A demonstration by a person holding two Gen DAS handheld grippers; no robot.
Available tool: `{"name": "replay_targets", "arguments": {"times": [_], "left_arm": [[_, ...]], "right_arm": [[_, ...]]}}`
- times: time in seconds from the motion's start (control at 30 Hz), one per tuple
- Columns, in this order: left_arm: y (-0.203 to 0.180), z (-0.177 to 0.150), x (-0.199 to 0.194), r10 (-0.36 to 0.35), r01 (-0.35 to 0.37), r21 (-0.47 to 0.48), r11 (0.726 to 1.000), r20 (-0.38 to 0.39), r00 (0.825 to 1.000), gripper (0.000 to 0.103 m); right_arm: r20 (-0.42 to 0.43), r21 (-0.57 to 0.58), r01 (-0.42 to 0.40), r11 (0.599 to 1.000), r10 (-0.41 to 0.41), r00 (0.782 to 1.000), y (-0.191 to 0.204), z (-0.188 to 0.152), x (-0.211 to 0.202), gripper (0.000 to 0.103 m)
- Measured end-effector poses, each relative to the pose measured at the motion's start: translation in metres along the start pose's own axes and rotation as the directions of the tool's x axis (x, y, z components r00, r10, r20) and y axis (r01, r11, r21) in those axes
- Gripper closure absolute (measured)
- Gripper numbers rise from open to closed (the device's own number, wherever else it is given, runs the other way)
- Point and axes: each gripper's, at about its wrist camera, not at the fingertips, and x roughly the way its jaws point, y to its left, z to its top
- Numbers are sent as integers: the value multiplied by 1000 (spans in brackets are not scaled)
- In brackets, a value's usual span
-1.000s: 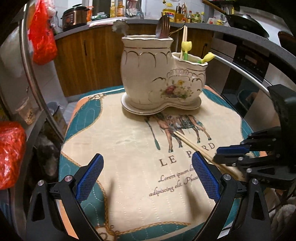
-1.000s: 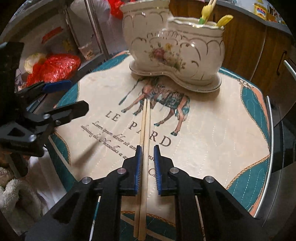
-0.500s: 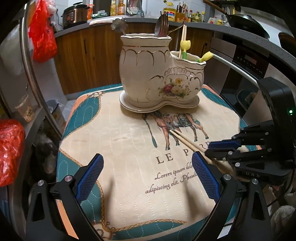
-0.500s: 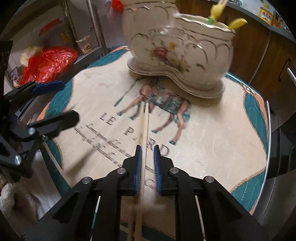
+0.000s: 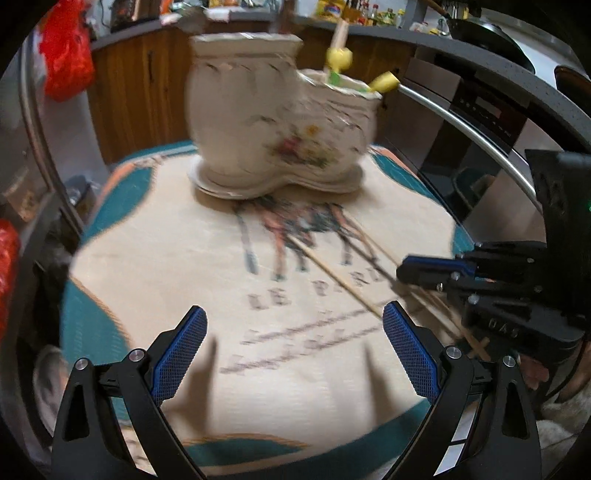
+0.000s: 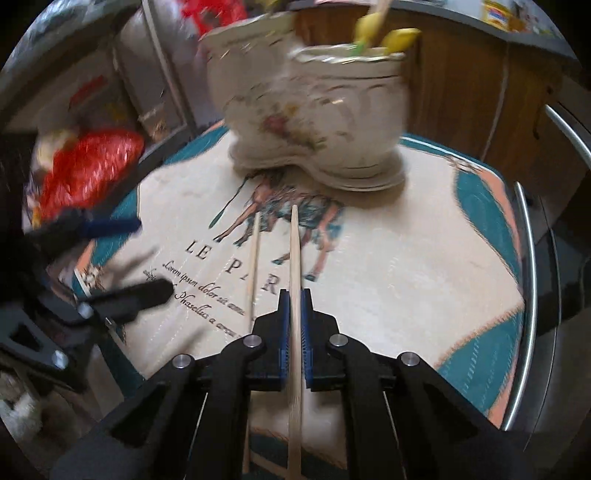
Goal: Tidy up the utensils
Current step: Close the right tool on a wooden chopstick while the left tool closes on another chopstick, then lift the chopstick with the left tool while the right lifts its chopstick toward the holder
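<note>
A cream ceramic utensil holder (image 5: pixel 258 129) (image 6: pixel 314 110) with flower-topped sticks stands at the far side of a horse-print mat (image 5: pixel 166 258) (image 6: pixel 406 277). My right gripper (image 6: pixel 294 295) has its jaws closing, the blue pads pressed on one wooden chopstick (image 6: pixel 294 240) that points at the holder. A second chopstick (image 6: pixel 253 266) lies loose on the mat just left of it. My left gripper (image 5: pixel 293 314) hovers open over the mat's near edge with nothing between its fingers. In the left wrist view the right gripper (image 5: pixel 424 271) is at the right, over a chopstick (image 5: pixel 332 271).
A red plastic bag (image 6: pixel 85 166) lies on a shelf left of the mat, and another (image 5: pixel 62 48) hangs at the back. Wooden cabinets (image 5: pixel 147 92) and a cluttered counter (image 5: pixel 369 14) stand behind. An oven with a metal bar handle (image 5: pixel 461 122) is on the right.
Both chopsticks lay together between the right jaws; now the jaws have closed on one, which stands apart from the other. Both views have drifted toward the holder and blurred.
</note>
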Motion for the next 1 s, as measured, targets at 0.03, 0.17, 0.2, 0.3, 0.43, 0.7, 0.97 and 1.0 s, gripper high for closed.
{"name": "replay_targets", "arguments": {"times": [0.03,0.17,0.2,0.3,0.43,0.7,0.97,1.0], "left_arm": [[-7,0,3,-7,7,2,1000,-7,1000,10],[-38,-2,24,-8,10,42,999,-47,999,26],[-41,-2,29,-1,3,46,999,-57,998,30],[-52,0,38,76,-71,85,994,-53,996,41],[-51,2,41,117,-112,139,984,-31,993,72],[-19,2,28,46,-36,175,984,-57,997,96],[-6,-3,22,22,1,249,968,-89,996,98],[-5,-3,21,17,6,249,968,-90,996,98]], "right_arm": [[10,21,-5,1000,5,1000,-7,-3,-5,97],[28,58,-6,998,5,1000,-20,-11,-19,97],[32,63,-4,998,2,999,-22,-12,-21,97],[48,63,-1,998,-2,999,-25,-14,-30,97],[64,42,-7,999,4,998,-18,-13,-35,97],[59,2,-9,1000,9,998,-1,-11,-28,97],[-44,-29,36,999,-37,998,1,-12,-5,97],[-55,-34,39,999,-41,998,1,-13,-2,97]]}}
